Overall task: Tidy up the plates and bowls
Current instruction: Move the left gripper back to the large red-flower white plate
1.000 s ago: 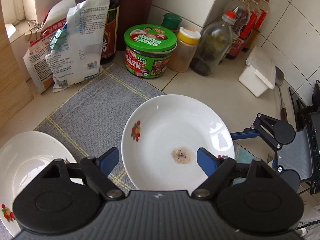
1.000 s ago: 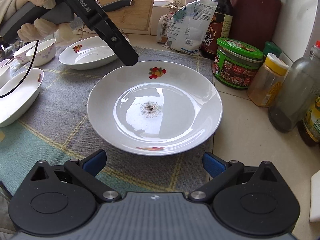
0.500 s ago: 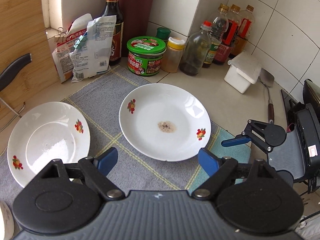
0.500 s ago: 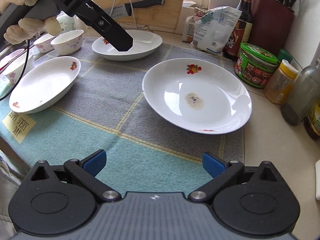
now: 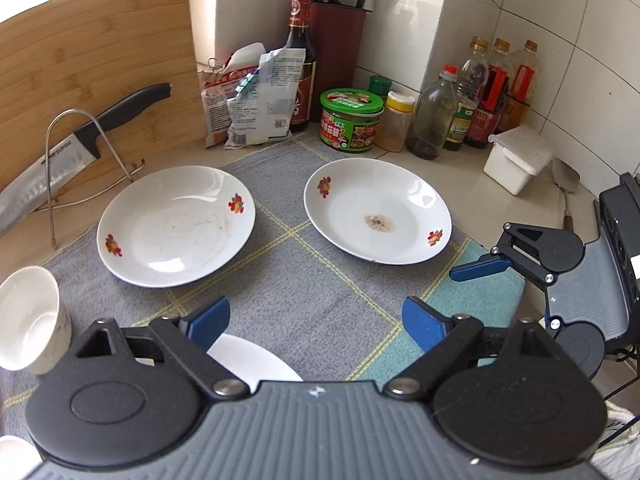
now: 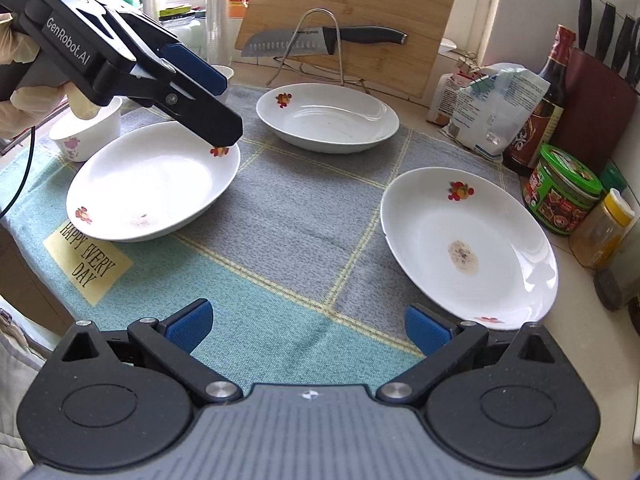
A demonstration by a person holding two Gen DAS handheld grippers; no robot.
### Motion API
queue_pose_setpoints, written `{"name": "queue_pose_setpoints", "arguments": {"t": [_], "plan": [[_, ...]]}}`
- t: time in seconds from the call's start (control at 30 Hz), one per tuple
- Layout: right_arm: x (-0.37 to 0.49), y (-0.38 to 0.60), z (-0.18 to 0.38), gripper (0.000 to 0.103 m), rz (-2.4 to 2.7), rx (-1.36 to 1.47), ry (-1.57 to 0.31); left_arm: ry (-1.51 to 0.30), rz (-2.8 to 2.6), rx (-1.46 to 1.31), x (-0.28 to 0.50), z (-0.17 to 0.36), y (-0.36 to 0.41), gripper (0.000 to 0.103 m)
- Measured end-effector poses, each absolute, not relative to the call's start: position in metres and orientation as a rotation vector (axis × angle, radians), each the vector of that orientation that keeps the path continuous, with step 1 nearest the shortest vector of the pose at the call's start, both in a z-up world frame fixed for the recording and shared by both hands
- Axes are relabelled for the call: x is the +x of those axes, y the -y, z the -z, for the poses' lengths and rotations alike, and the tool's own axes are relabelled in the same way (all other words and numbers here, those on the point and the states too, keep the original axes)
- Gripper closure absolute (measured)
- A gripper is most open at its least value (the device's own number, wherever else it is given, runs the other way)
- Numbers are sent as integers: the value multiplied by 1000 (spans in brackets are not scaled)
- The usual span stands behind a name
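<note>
While both of your tools hang empty over the checked cloth (image 6: 288,216), the left hand-held gripper (image 5: 316,318) and the right hand-held gripper (image 6: 306,326) spread wide, three flower-print plates lie well apart: the stained plate (image 6: 468,246) by the counter (image 5: 472,184) edge, the far plate (image 6: 328,118), the near-left plate (image 6: 154,182). Stacking the stained one could smear residue; a shallow rim may slip from the pads. Mind the small bowl (image 5: 30,318) and the green-lidded jar (image 6: 564,190).
</note>
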State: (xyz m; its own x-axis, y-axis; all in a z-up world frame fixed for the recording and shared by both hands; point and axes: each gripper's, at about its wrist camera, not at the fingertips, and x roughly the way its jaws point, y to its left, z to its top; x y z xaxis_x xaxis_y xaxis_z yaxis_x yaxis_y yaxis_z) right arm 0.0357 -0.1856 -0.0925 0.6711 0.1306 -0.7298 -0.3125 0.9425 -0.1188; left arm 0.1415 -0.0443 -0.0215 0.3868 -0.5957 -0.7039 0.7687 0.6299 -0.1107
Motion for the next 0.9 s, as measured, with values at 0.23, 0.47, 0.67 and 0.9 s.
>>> {"name": "queue_pose_setpoints", "arguments": {"t": [0.23,0.47,0.67,0.9], "plan": [[36,180,99,0,-359,-278,-787,-819,750,182,117,32,32,10],[28,176,113,0,-469,-289,-786,-862,634,141,92,38,24,10],[26,163,120,0,-544,-299,-768,-878,549,126,75,39,10,10],[36,138,122,0,-589,-321,-743,-873,494,105,73,37,-16,10]]}}
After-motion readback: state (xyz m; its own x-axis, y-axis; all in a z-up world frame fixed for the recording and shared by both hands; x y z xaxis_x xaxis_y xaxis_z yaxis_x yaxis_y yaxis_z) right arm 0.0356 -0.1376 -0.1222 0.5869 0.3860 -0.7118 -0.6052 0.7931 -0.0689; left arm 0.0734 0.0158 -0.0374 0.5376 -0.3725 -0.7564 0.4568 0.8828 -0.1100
